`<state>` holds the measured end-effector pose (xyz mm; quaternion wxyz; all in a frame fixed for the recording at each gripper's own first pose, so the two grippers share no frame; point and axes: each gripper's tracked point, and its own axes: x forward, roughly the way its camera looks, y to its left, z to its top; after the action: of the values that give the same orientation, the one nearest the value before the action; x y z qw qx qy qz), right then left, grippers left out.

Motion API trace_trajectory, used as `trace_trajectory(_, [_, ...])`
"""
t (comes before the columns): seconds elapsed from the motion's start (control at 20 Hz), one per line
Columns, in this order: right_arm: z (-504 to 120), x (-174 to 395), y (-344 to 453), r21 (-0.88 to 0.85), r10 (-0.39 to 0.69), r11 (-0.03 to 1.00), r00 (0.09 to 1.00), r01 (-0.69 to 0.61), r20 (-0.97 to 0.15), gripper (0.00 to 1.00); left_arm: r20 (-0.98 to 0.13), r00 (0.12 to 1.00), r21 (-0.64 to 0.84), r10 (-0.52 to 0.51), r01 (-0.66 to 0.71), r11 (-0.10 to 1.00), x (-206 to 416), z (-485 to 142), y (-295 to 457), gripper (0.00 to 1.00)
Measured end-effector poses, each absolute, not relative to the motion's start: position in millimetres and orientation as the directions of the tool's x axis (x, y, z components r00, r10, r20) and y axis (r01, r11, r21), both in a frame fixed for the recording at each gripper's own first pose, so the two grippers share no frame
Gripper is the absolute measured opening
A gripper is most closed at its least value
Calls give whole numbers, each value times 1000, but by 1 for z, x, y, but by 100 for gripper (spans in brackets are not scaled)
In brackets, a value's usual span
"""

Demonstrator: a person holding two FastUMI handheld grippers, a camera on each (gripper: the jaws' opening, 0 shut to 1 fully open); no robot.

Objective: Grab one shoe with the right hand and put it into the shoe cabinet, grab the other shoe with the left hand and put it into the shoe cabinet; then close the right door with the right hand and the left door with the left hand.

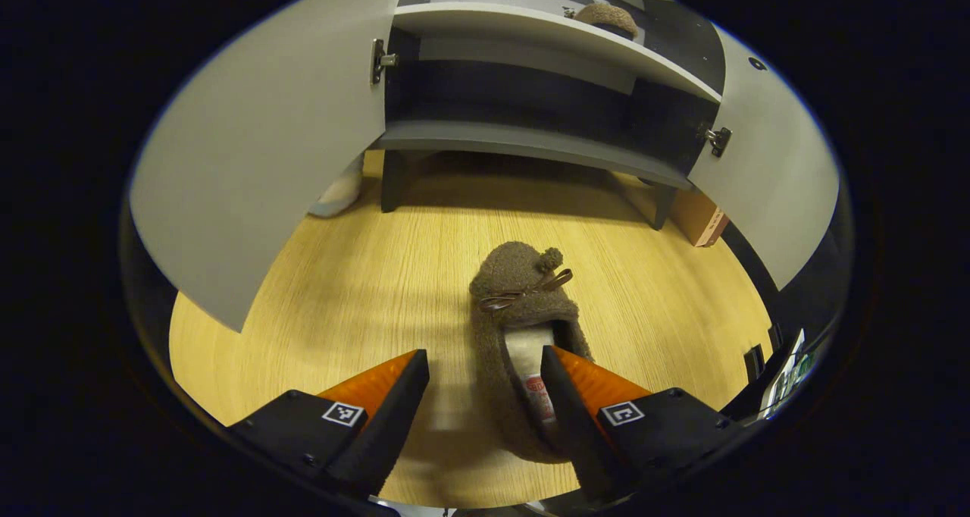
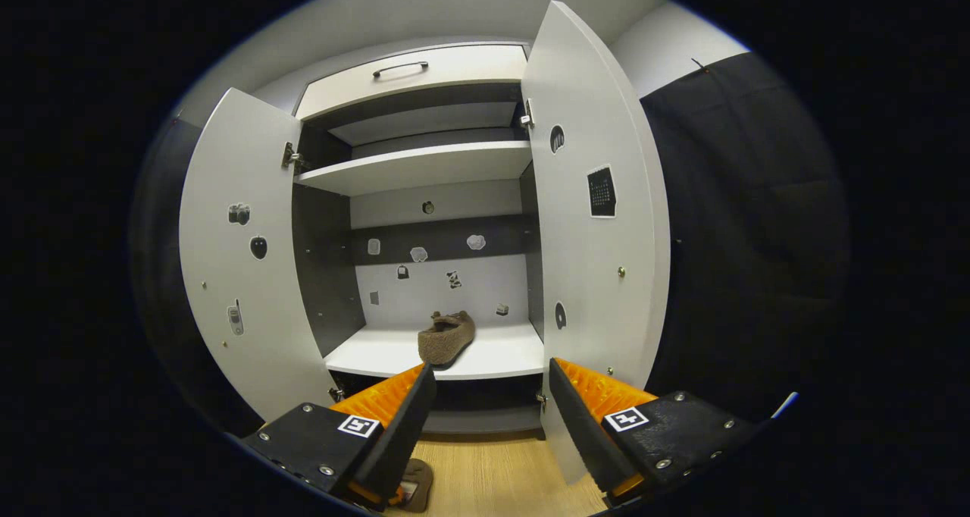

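Now our left gripper (image 1: pixel 485 380) hangs wide open, holding nothing, over the brown slipper (image 1: pixel 525 343) on the wood floor (image 1: pixel 318 305); its long axis runs toward the shoe cabinet (image 1: pixel 530 142), heel nearest us, one finger in its opening.

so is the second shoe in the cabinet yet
No. It lies on the wooden floor; this shoe sits between the open left gripper fingers.

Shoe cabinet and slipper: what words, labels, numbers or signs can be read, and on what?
Nothing reads clearly.
Red label inside the slipper on the floor: blurred.
Calendar-like sticker on the right door: print too small.
Picture stickers on the left door: pictures, no words.
Square markers on the left tongs and right tongs: patterns, no words.
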<state>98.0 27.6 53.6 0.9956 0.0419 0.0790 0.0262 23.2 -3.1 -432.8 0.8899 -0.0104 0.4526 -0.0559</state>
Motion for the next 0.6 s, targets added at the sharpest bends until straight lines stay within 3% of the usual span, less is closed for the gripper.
trace_trajectory(0.15, [51, 96, 28, 96, 70, 994, 984, -55, -164, 92, -818, 566, -57, -101, 94, 994, 27, -444, -3, 96])
trace_trajectory(0.3, [51, 94, 29, 106, 90, 992, 982, -73, -167, 92, -835, 539, -59, -108, 107, 992, 27, -451, -8, 62])
trace_trajectory(0.4, [53, 92, 31, 110, 102, 990, 981, -85, -163, 92, -852, 508, -73, -129, 130, 989, 28, -456, -14, 52])
trace_trajectory(0.5, [57, 90, 32, 111, 111, 989, 982, -95, -155, 92, -865, 494, -24, -83, 125, 992, 28, -458, -8, 27])
trace_trajectory(0.6, [62, 88, 31, 109, 113, 989, 984, -98, -140, 92, -869, 487, -20, -85, 137, 990, 29, -457, -7, 7])
